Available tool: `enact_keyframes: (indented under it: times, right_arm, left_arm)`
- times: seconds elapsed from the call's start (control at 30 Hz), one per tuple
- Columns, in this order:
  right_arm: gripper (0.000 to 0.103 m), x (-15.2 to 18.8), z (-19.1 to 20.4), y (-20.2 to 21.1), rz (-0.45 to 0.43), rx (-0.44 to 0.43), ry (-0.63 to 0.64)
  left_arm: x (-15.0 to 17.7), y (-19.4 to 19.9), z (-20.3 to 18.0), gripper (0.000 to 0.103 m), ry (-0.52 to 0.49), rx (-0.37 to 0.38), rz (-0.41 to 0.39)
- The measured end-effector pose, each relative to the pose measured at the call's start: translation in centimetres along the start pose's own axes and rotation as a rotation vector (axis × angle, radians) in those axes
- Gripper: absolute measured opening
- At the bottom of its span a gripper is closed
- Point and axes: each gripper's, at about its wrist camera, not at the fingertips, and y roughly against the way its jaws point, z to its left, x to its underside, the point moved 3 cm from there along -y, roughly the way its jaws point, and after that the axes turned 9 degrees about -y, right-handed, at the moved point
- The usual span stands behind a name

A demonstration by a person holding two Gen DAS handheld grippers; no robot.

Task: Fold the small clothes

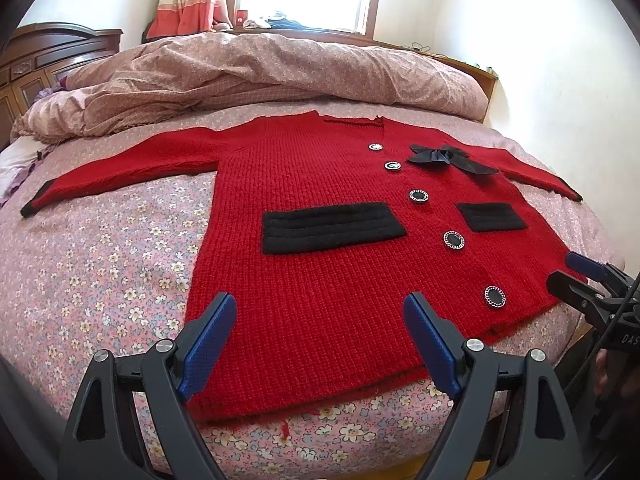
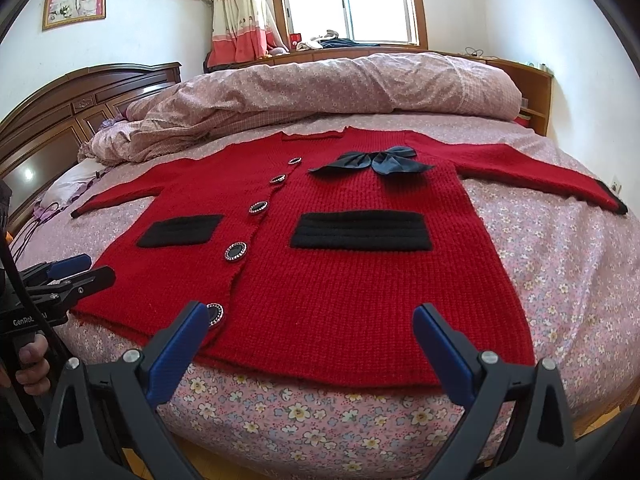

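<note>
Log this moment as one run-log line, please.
stage: pre-fold | red cardigan: flat on bed, buttoned | left gripper: open | right gripper: open

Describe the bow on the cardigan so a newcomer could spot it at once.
Start from the bed with the flowered pink sheet; a red knit cardigan lies flat on it, sleeves spread. Near its neckline, beside the top buttons, sits the dark bow. It is the only shiny ribbon; the black pockets below are flat knit rectangles.

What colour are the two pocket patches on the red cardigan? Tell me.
Black, ribbed, on the red cardigan. The pocket patches show best in the right wrist view.
</note>
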Motion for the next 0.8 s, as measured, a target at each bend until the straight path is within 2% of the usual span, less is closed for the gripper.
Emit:
enact_keyframes:
  times: [0.8]
  right_arm:
    - [0.103,0.39,0.25,-0.39,0.011,0.002,0.011]
  left_arm:
    - [0.08,-0.3,0.3,0.081,0.012,-0.011,0.018]
